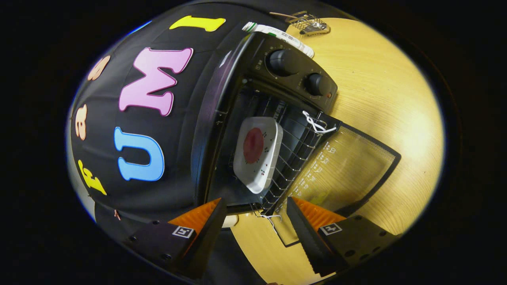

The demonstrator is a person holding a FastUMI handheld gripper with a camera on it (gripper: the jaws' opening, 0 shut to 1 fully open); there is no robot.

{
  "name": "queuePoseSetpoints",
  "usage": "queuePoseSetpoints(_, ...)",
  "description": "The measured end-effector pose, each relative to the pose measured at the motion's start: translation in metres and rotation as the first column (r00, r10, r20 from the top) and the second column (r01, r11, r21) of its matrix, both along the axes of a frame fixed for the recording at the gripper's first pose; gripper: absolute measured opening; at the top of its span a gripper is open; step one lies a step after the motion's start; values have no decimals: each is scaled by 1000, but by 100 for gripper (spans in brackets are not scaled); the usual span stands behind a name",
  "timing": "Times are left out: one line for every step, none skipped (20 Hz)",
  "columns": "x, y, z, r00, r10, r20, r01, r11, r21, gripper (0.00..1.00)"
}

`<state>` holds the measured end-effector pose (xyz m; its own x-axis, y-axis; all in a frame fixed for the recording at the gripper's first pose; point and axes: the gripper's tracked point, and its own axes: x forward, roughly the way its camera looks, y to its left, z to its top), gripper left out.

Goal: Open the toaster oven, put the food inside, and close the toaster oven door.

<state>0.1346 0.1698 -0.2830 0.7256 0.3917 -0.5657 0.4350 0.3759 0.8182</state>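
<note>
The toaster oven (253, 118) is seen standing on a light wooden table (388, 103). The whole view is tipped over to one side. The oven's glass door (340, 170) is swung all the way open and is laid out flat over the table. A white string (317, 124) is tied at the corner where the door meets the oven, and another bit of white string (269, 217) is seen at the other corner, near the fingers.

Inside the oven, a white square plate (259, 152) is set on the wire rack (293, 158). A round red piece of food (253, 145) is laid on the plate. Two black knobs (283, 62) are seen on the oven's front panel.

The gripper (255, 215) is held just ahead of the open oven. Its fingers (301, 225) are spread wide apart, and nothing is held between them. The plate is a little way beyond the fingers.

Behind the oven, a small wire basket (311, 24) is seen on the table.
</note>
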Motion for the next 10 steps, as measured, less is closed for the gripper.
queuePoseSetpoints(-6, 0, 6, 1000, 11, 18, -10, 1000, -15, 99)
queuePoseSetpoints(-11, -2, 11, 999, 19, 29, -18, 999, -36, 98)
queuePoseSetpoints(-18, -3, 16, 998, 34, 48, -31, 997, -65, 99)
queuePoseSetpoints(-26, -6, 13, 997, 54, 50, -49, 993, -110, 99)
queuePoseSetpoints(-35, -11, 10, 995, 83, 46, -75, 984, -161, 99)
queuePoseSetpoints(-42, -15, 6, 993, 108, 46, -96, 973, -211, 99)
queuePoseSetpoints(-50, -20, 4, 990, 133, 51, -116, 960, -257, 99)
queuePoseSetpoints(-56, -24, 6, 986, 157, 65, -131, 947, -293, 99)
queuePoseSetpoints(-62, -24, 7, 980, 184, 75, -150, 934, -325, 99)
queuePoseSetpoints(-68, -25, 9, 973, 217, 83, -174, 917, -360, 99)
